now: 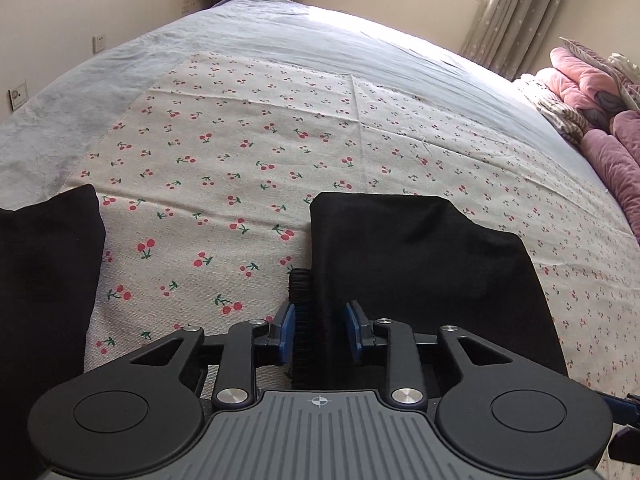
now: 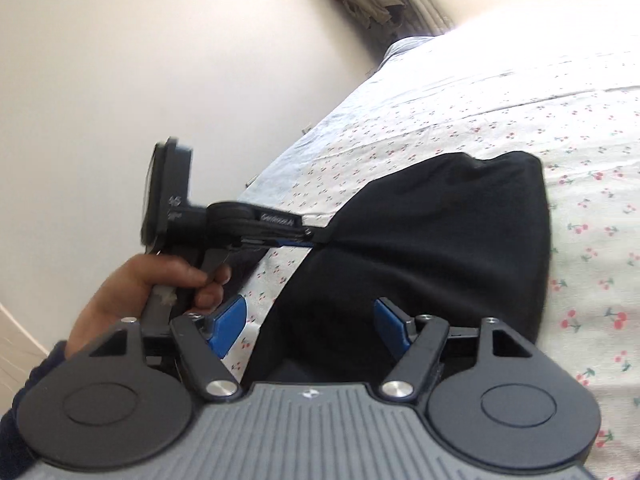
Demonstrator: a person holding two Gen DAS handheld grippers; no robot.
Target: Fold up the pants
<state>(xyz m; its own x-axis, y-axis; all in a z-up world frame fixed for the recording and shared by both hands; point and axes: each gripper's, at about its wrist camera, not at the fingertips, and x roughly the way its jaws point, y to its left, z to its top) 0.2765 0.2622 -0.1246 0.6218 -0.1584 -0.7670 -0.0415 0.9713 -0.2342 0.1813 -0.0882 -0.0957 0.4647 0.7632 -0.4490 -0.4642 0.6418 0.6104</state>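
Observation:
The black pants [image 1: 420, 264] lie on a cherry-print cloth [image 1: 240, 152] spread on the bed. In the left wrist view my left gripper [image 1: 320, 324] is closed on the pants' left edge, with the ribbed waistband standing between its blue pads [image 1: 289, 328]. Another part of the black fabric [image 1: 44, 280] lies at the far left. In the right wrist view the pants [image 2: 432, 248] are bunched. My right gripper [image 2: 308, 320] is open just over their near edge, blue pads [image 2: 228, 320] wide apart. The left gripper [image 2: 296, 236] shows there pinching the fabric.
A grey bedsheet [image 1: 260, 44] covers the bed under the cloth. Pink and purple quilts [image 1: 592, 96] are piled at the right. The wall [image 2: 160, 60] runs along the bed's far side. A window with curtains [image 1: 516, 4] is at the back.

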